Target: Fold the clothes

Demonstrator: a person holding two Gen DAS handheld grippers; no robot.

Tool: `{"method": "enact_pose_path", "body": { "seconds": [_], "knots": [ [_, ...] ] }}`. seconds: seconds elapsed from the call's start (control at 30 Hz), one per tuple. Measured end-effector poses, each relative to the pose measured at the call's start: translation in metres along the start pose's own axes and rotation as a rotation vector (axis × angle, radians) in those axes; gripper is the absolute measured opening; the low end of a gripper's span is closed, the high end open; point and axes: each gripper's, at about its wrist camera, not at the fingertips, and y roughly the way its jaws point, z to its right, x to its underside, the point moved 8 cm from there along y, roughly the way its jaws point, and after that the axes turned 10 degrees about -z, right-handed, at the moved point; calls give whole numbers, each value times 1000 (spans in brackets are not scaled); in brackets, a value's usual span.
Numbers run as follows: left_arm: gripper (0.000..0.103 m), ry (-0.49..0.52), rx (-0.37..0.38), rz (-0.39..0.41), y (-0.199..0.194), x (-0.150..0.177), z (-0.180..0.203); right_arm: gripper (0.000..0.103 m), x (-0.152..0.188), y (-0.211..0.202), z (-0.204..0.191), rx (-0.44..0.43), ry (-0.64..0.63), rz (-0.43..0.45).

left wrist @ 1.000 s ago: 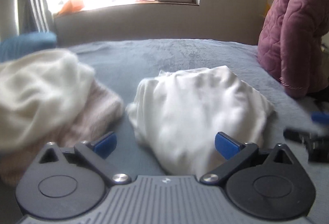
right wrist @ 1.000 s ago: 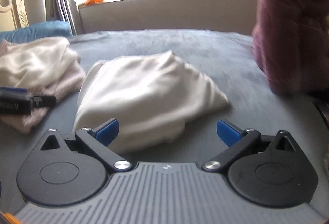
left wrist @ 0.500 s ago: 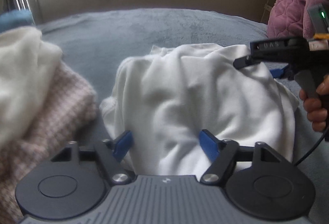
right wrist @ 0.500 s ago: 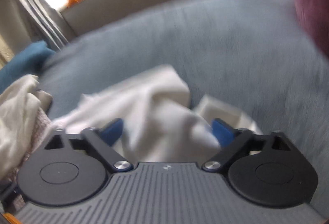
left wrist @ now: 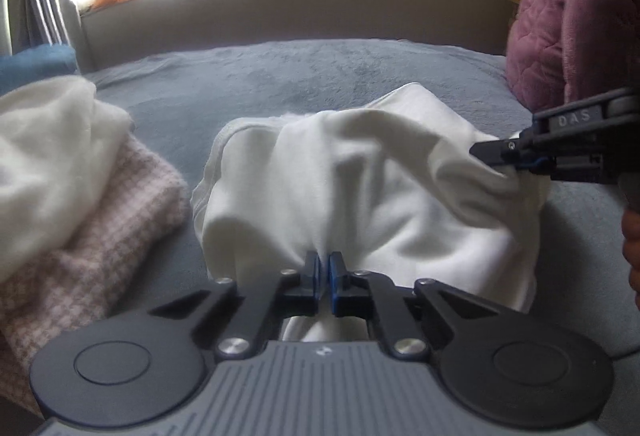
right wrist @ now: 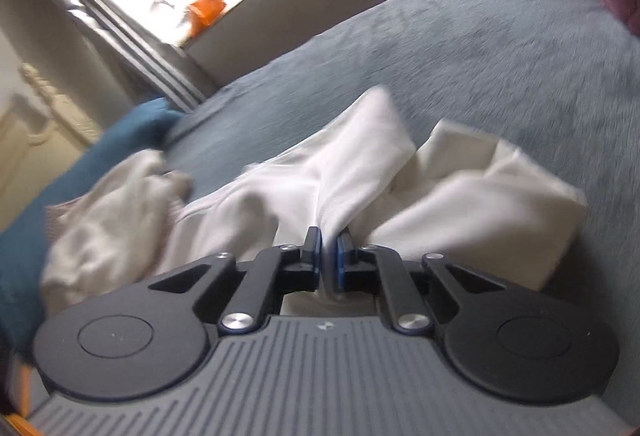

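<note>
Grey bed (left wrist: 320, 75) — rumpled white garment (left wrist: 360, 175), pinched

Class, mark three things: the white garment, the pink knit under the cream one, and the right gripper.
white garment (left wrist: 360, 175), left wrist view, its bunched middle.
pink knit (left wrist: 120, 220), left wrist view, its exposed waffle-textured top.
right gripper (right wrist: 328, 252), right wrist view, between its fingertips.
</note>
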Motion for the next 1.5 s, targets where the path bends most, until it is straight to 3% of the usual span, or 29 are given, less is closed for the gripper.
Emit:
{"method": "enact_pose_path", "body": {
  "seconds": [0.23, 0.4, 0.57, 0.67, 0.8, 0.87, 0.93, 1.0, 1.07, 1.17, 1.27, 1.43, 1.5],
  "knots": [
    [4, 123, 20, 36, -53, 37, 21, 5, 74, -71, -30, -145, 12, 7],
    [2, 172, 87, 8, -98, 86, 25, 5, 141, -128, -43, -237, 98, 16],
    [1, 239, 115, -66, -124, 135, 18, 5, 224, -164, -64, -308, 150, -47],
    [6, 268, 127, -117, -133, 160, 13, 8, 272, -160, -64, -242, 168, -137],
    [21, 306, 142, -183, -146, 193, 6, 9, 311, -146, -40, 43, 162, -295],
    [42, 289, 139, -172, -148, 190, 7, 12, 311, -155, -42, 89, 115, -293],
    [51, 255, 137, -171, -147, 185, 9, 19, 300, -171, -48, 113, 48, -246],
    [57, 221, 134, -169, -145, 181, 11, 29, 279, -187, -54, 124, -24, -178],
    [61, 188, 132, -168, -144, 177, 13, 47, 251, -195, -54, 143, -81, -113],
    [62, 137, 128, -166, -142, 171, 15, 69, 204, -179, -47, 160, -128, -22],
    [62, 87, 124, -165, -140, 165, 18, 70, 165, -146, -26, 248, -84, -8],
    [62, 3, 120, -162, -137, 155, 22, 70, 147, -101, -3, 191, -3, -44],
    [62, -15, 171, -169, -137, 155, 19, 70, 152, -86, 4, 136, 20, -76]
  ]
}}
